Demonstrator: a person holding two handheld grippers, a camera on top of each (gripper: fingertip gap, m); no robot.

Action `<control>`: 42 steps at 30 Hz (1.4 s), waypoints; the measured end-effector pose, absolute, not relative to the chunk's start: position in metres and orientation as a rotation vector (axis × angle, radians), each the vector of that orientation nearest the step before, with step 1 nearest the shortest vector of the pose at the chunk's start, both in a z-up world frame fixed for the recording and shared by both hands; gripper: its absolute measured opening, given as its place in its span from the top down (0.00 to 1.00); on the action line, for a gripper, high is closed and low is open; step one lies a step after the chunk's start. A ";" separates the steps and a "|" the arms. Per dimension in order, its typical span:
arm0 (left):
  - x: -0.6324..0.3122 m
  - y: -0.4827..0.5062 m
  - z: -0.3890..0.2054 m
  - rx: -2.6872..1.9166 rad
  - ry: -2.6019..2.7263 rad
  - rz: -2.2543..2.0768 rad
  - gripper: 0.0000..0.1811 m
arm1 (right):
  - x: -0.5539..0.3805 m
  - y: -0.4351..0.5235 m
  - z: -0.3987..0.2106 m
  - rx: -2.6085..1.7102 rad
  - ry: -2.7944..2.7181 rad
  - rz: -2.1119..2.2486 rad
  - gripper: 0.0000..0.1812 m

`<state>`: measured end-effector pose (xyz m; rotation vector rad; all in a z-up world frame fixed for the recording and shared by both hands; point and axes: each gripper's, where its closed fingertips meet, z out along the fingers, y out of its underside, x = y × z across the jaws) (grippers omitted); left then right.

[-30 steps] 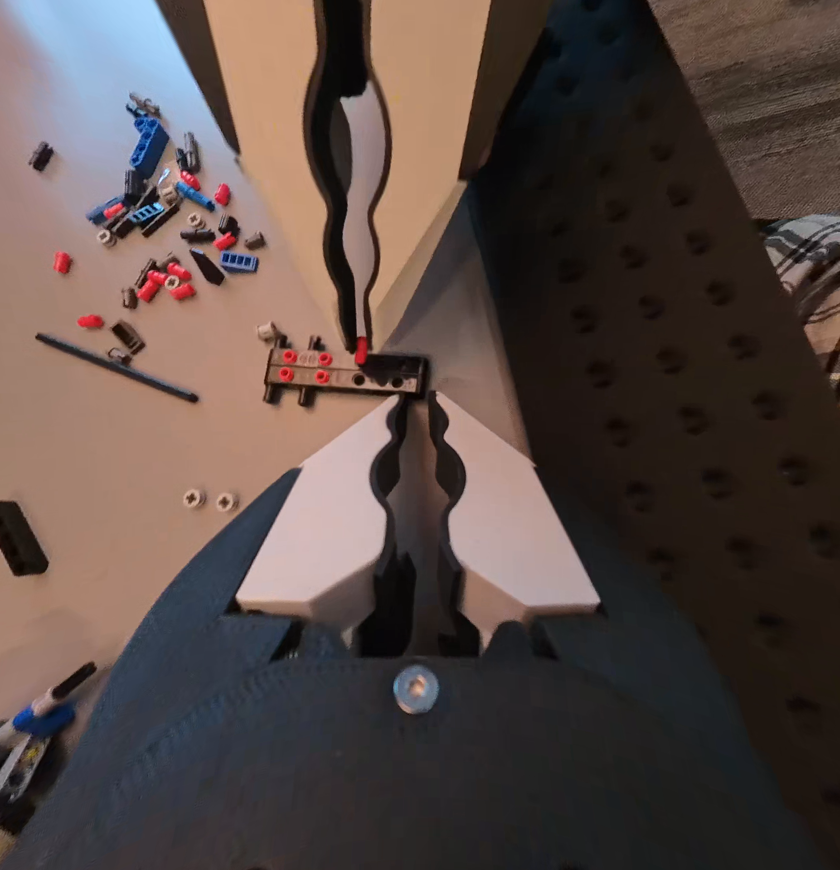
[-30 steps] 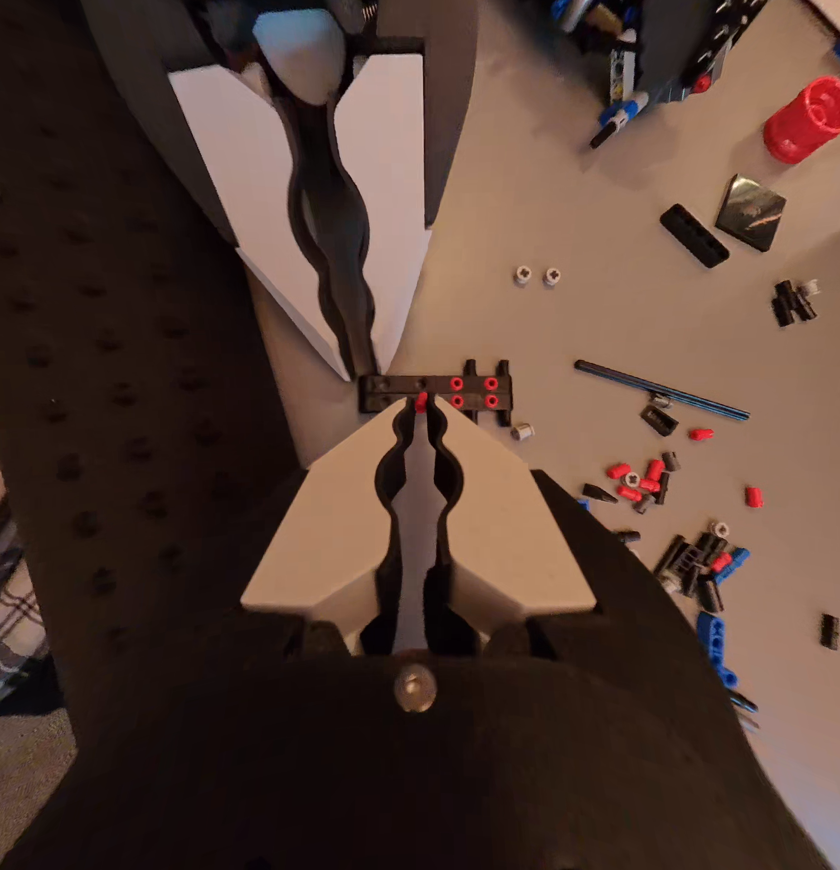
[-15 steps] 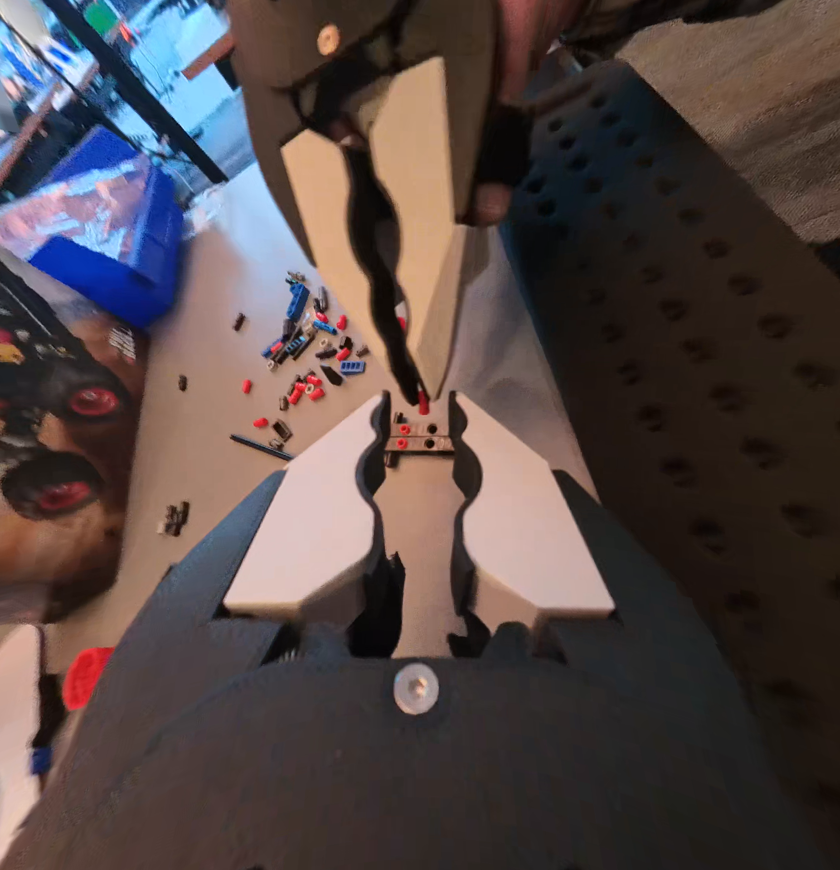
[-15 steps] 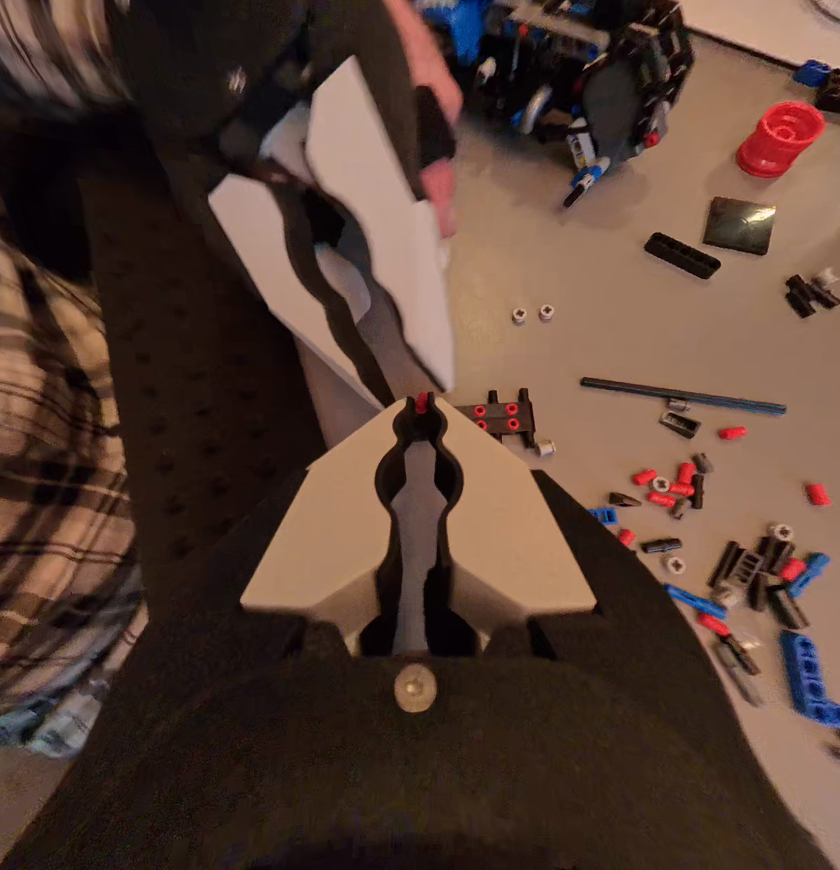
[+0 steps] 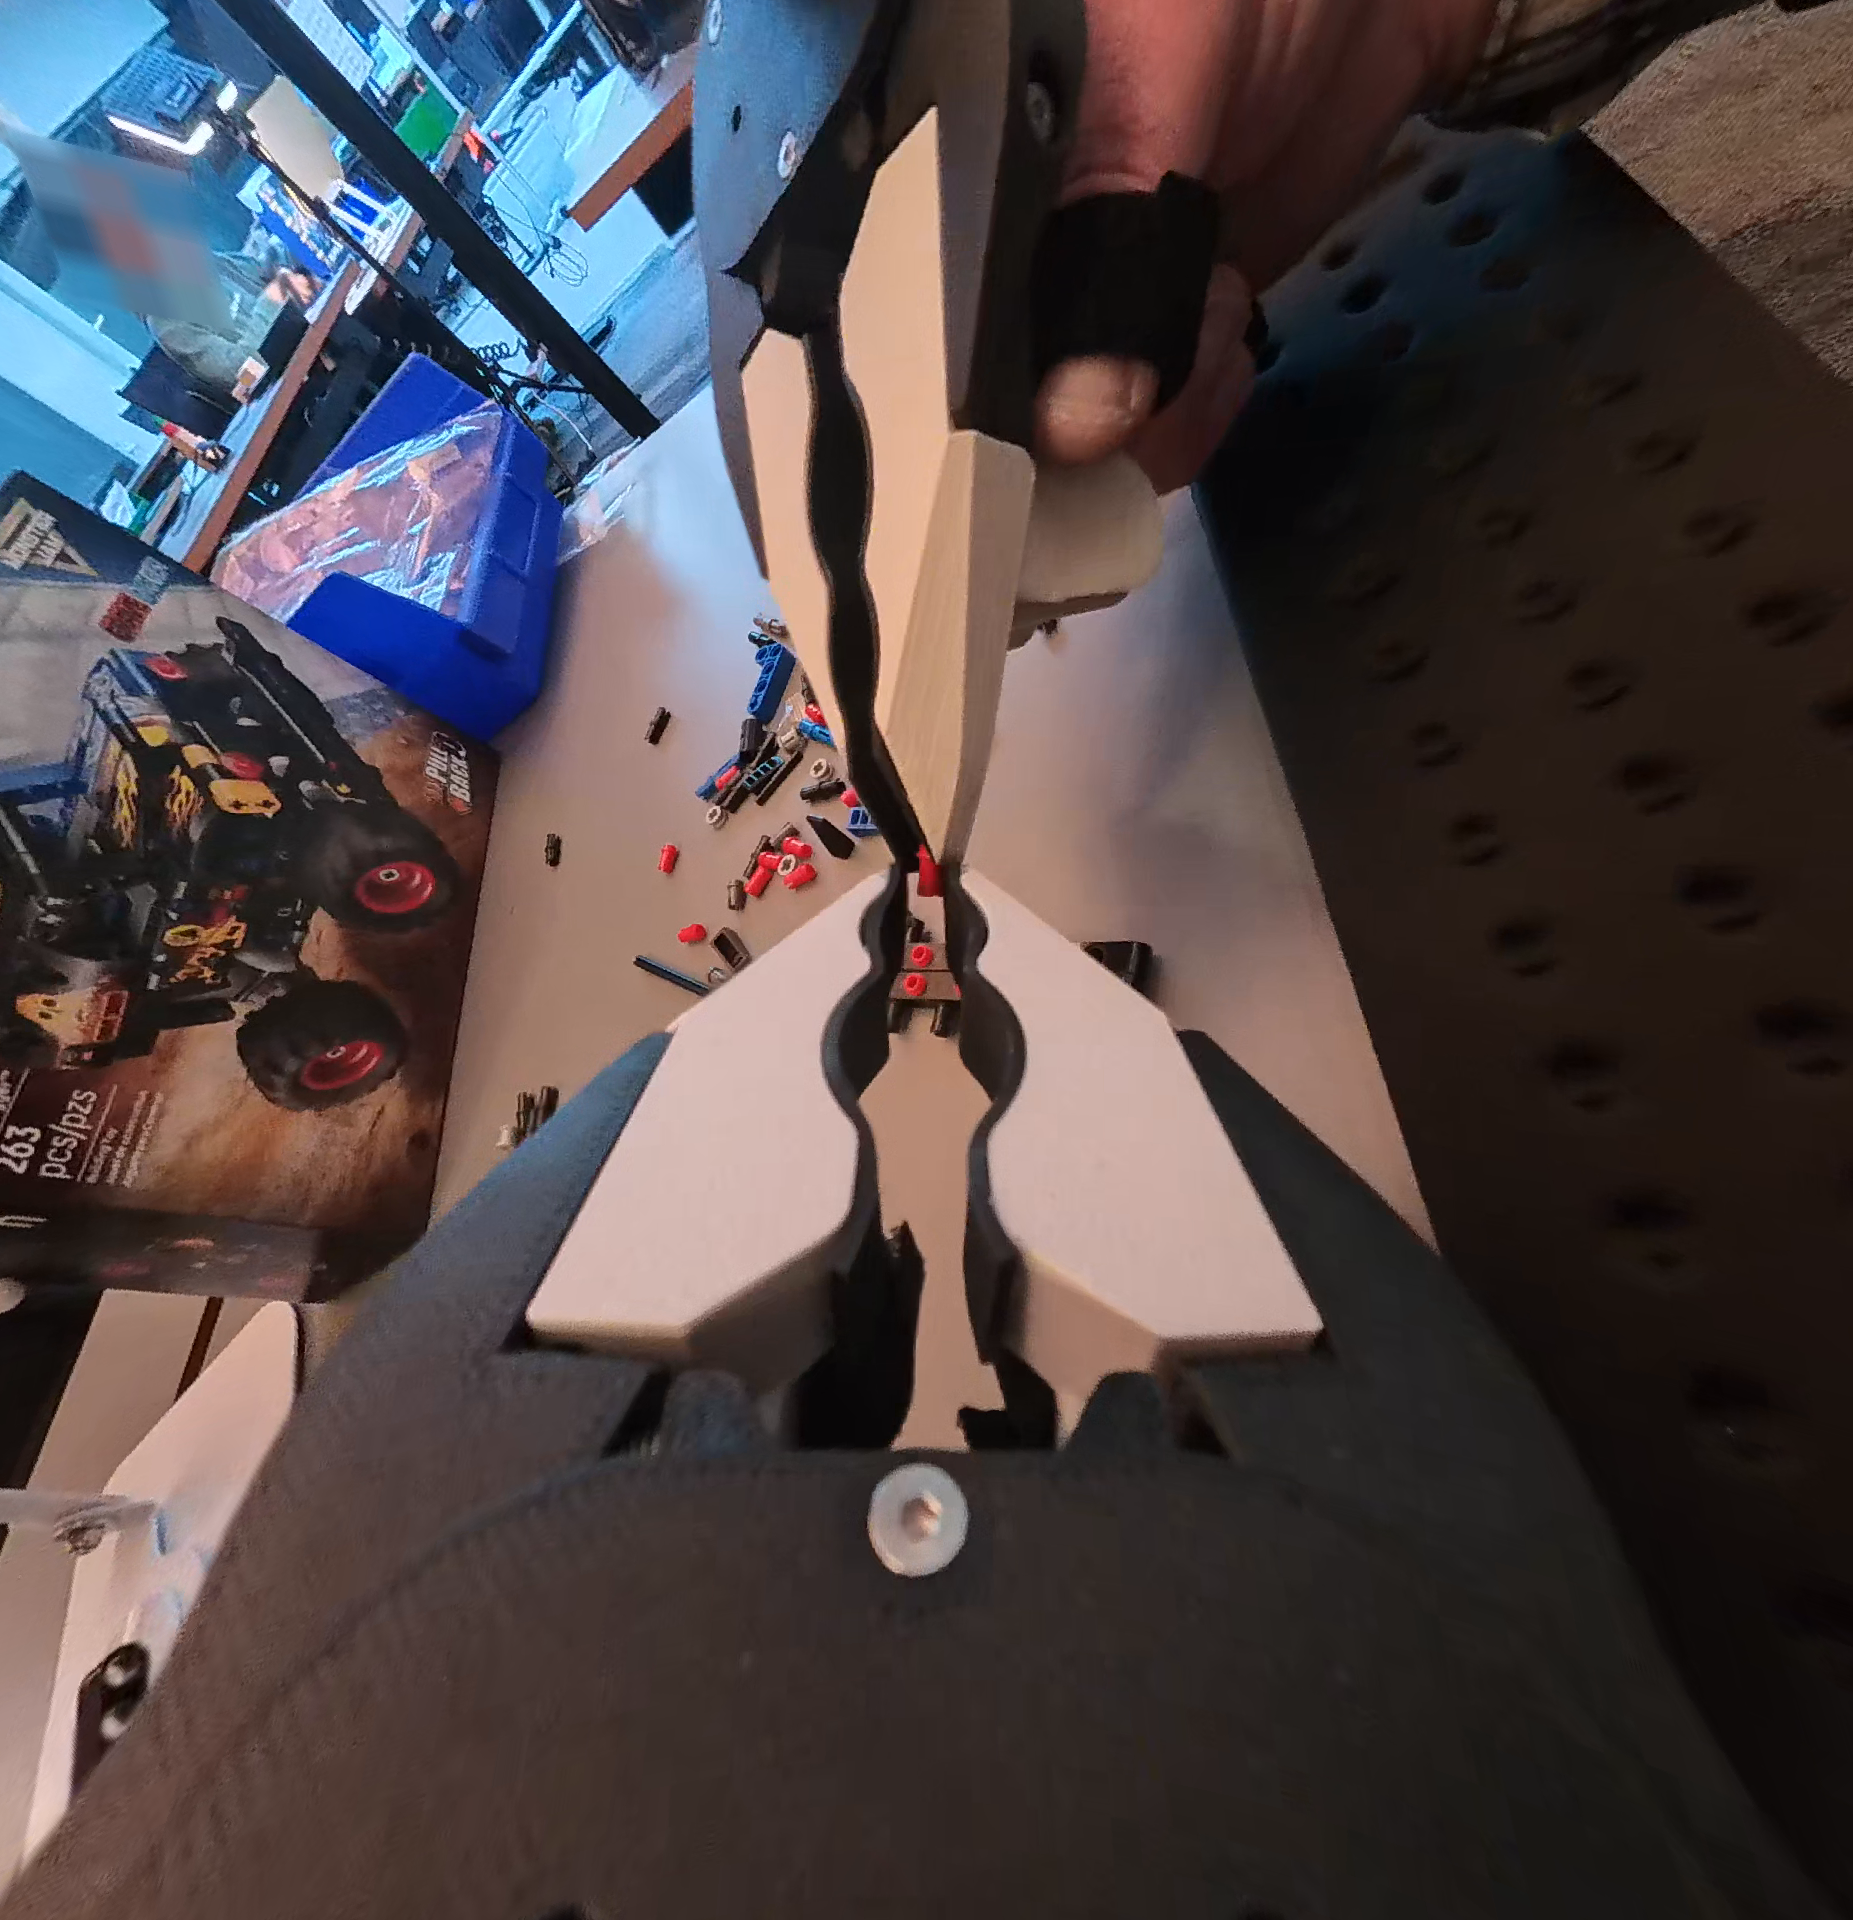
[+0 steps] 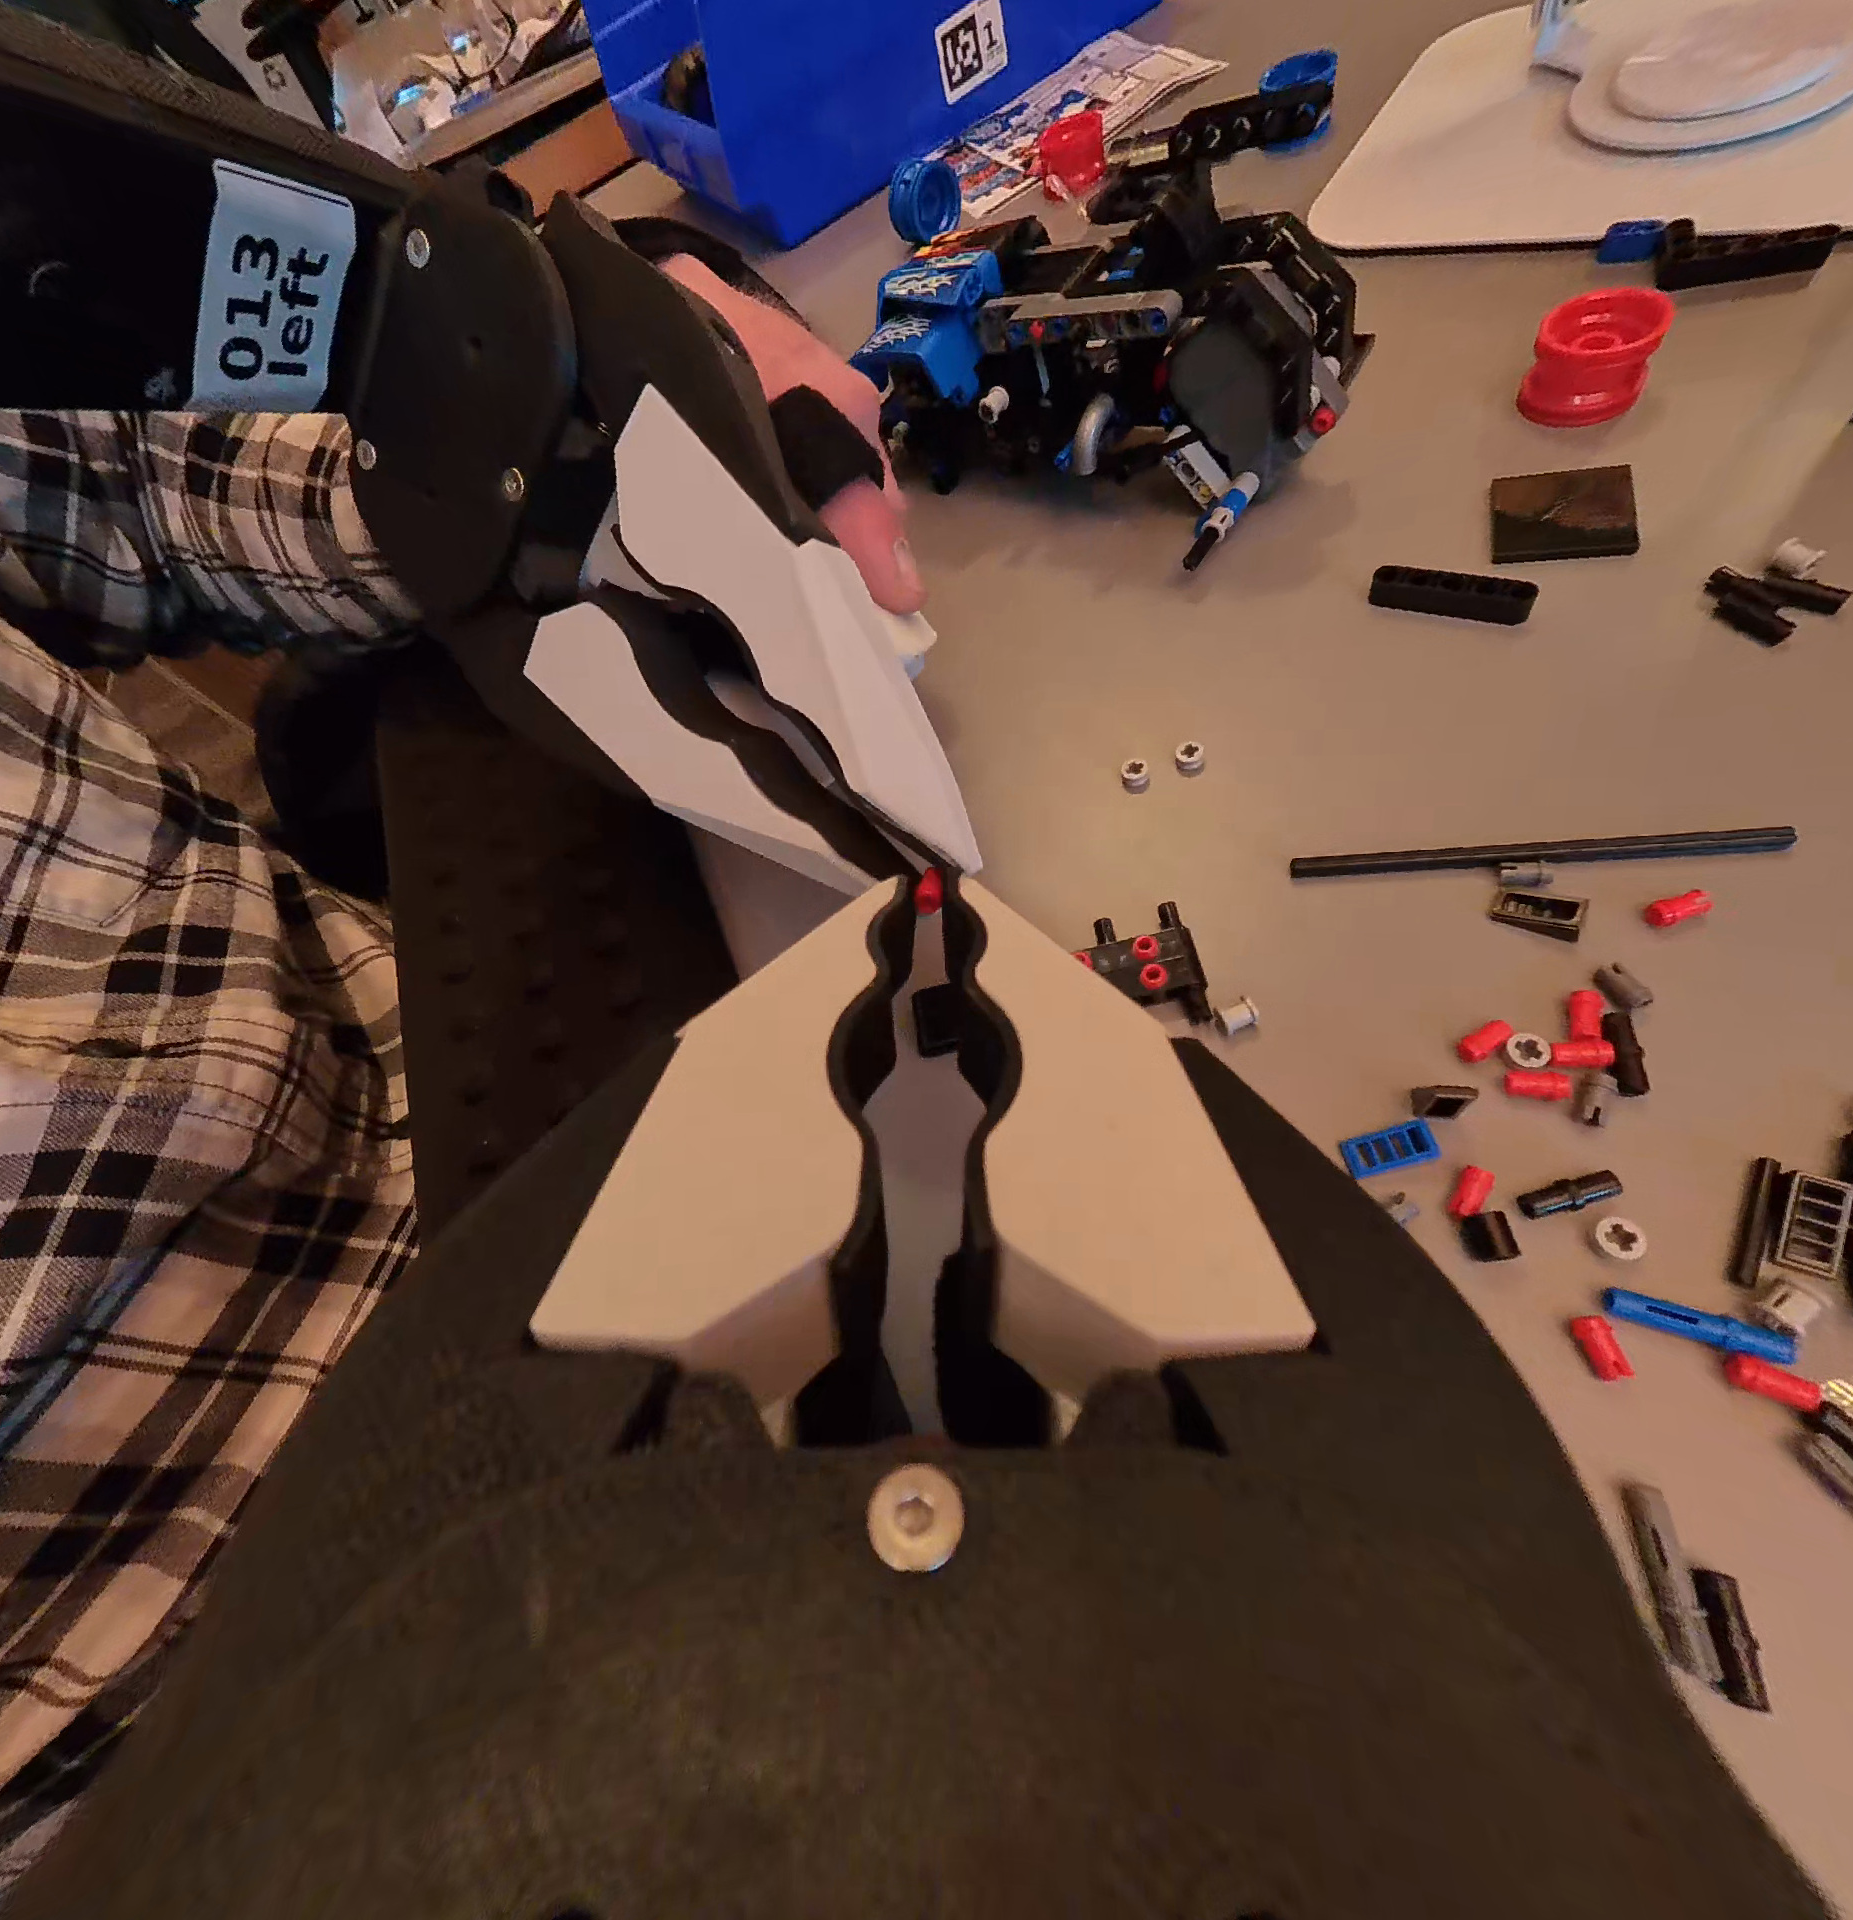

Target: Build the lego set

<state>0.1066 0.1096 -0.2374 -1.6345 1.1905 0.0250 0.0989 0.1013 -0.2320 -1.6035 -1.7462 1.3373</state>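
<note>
A small red plastic peg (image 6: 929, 891) is being pinched at the tips of the right gripper (image 6: 927, 894), raised above the grey table (image 6: 1265, 675). The left gripper (image 5: 920, 878), slightly parted, is meeting it tip-to-tip; the black beam (image 6: 1145, 961) is lying near the table's front edge.

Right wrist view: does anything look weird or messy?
Loose pieces lie scattered over the table, and a red wheel sits apart from the half-built truck. Nothing looks broken.

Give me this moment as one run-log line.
right gripper: shut on red pin | left gripper: fingertips at same pin, grip unclear | black beam with red pins: on table, apart | stage: pin lifted, not inserted
</note>
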 end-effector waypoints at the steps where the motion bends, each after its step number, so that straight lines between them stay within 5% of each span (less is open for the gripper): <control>1: 0.107 0.110 -0.238 -1.643 1.185 0.014 0.98 | 0.099 0.102 -0.233 -1.604 -1.741 1.335 0.98; 6: 0.107 0.109 -0.248 -1.733 1.168 -0.131 0.99 | 0.100 0.103 -0.241 -1.606 -1.780 1.248 0.98; 10: 0.094 0.111 -0.280 -1.935 1.171 -0.241 0.71 | 0.104 0.108 -0.256 -1.586 -1.923 1.040 0.99; 14: 0.092 0.117 -0.289 -2.003 1.196 -0.270 0.59 | 0.108 0.108 -0.272 -1.531 -2.115 0.794 0.98; 42: 0.103 0.117 -0.294 -2.024 1.190 -0.444 0.61 | 0.105 0.106 -0.287 -1.267 -2.601 0.371 0.99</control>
